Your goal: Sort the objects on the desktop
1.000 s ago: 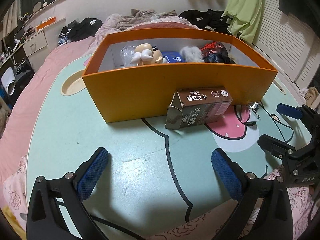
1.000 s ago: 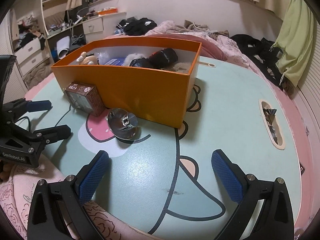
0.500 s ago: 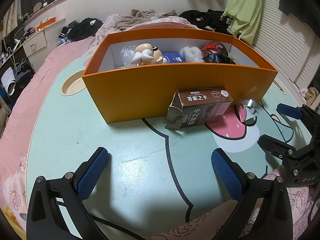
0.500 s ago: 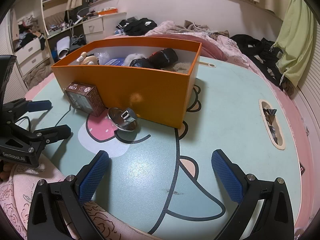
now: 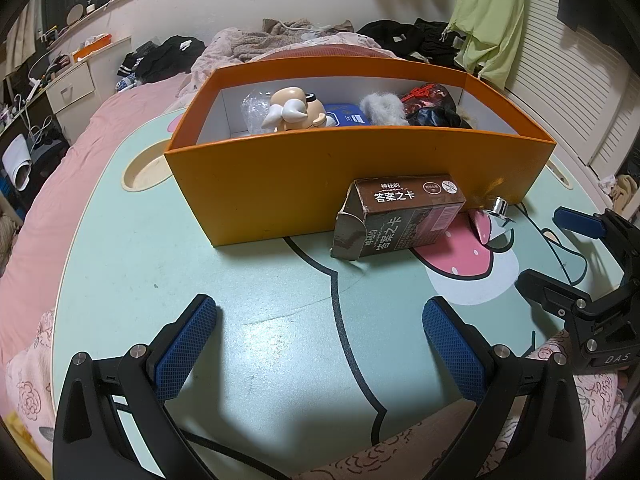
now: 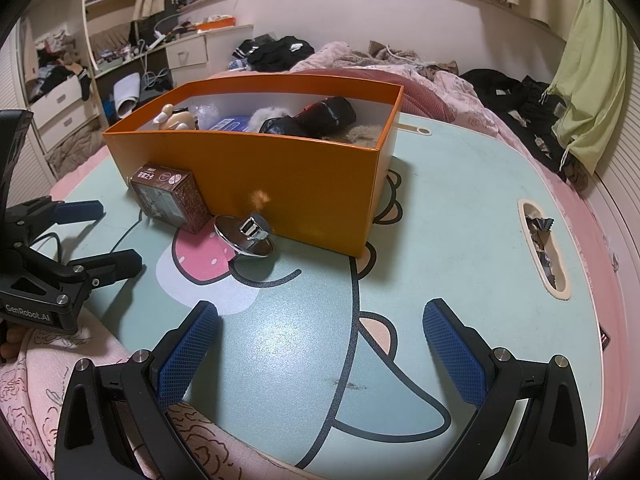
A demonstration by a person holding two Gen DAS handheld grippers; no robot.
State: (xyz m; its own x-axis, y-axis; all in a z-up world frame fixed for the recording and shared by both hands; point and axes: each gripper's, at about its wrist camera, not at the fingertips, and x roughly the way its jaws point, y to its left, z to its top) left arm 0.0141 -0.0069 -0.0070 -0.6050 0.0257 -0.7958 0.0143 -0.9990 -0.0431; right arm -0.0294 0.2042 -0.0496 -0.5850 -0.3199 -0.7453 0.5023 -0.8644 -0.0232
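Now both grippers are empty, fingers spread wide: left gripper (image 5: 320, 344), right gripper (image 6: 322, 346). From left to right, before the orange box (image 5: 304, 184), lie the brown card box (image 5: 400, 216) and the shiny metal disc (image 6: 245, 236). Probably next comes a grasp. Only the right view shows the disc whole.

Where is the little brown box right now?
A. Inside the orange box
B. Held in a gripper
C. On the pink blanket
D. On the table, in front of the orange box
D. The brown box lies on the table against the outer front wall of the orange box, and both grippers are open and empty.
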